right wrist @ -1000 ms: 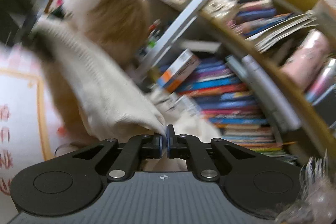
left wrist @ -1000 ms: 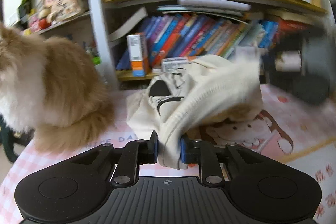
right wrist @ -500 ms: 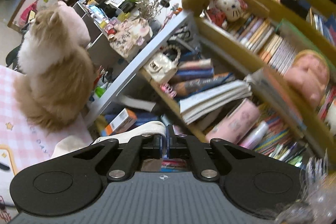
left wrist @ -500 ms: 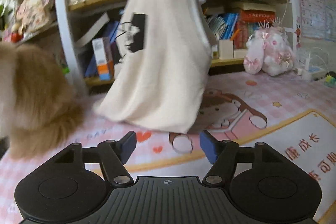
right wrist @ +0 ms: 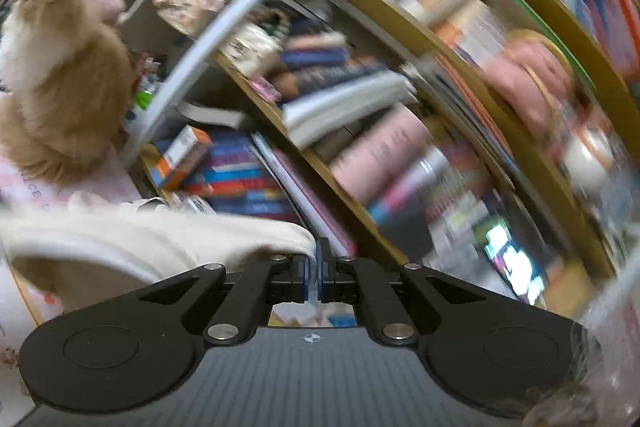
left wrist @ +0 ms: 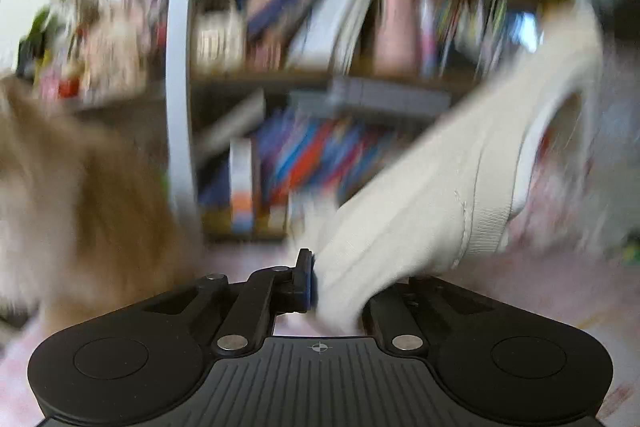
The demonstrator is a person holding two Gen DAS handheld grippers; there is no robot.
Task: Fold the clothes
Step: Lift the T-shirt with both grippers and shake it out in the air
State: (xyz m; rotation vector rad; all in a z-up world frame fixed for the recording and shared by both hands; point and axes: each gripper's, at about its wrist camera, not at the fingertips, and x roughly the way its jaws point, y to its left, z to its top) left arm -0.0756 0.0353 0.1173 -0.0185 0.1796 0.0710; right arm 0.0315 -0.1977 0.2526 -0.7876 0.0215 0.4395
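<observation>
Your left gripper point(left wrist: 332, 283) is clamped on a cream garment point(left wrist: 440, 187), whose ribbed edge runs toward the upper right of the frame. Your right gripper point(right wrist: 318, 267) pinches the same garment's hem point(right wrist: 280, 239), cloth trailing left. A fluffy cat point(right wrist: 60, 75) sits at the left; the bookshelf point(right wrist: 400, 99) crowds close ahead.

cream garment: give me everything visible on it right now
The cream garment looks like soft knit cotton with a ribbed band and a stitched seam. It is unfolded and stretched in the air between both grippers: the left gripper pinches one part, the right gripper clamps another edge. It hangs before the bookshelf, motion-blurred.
</observation>
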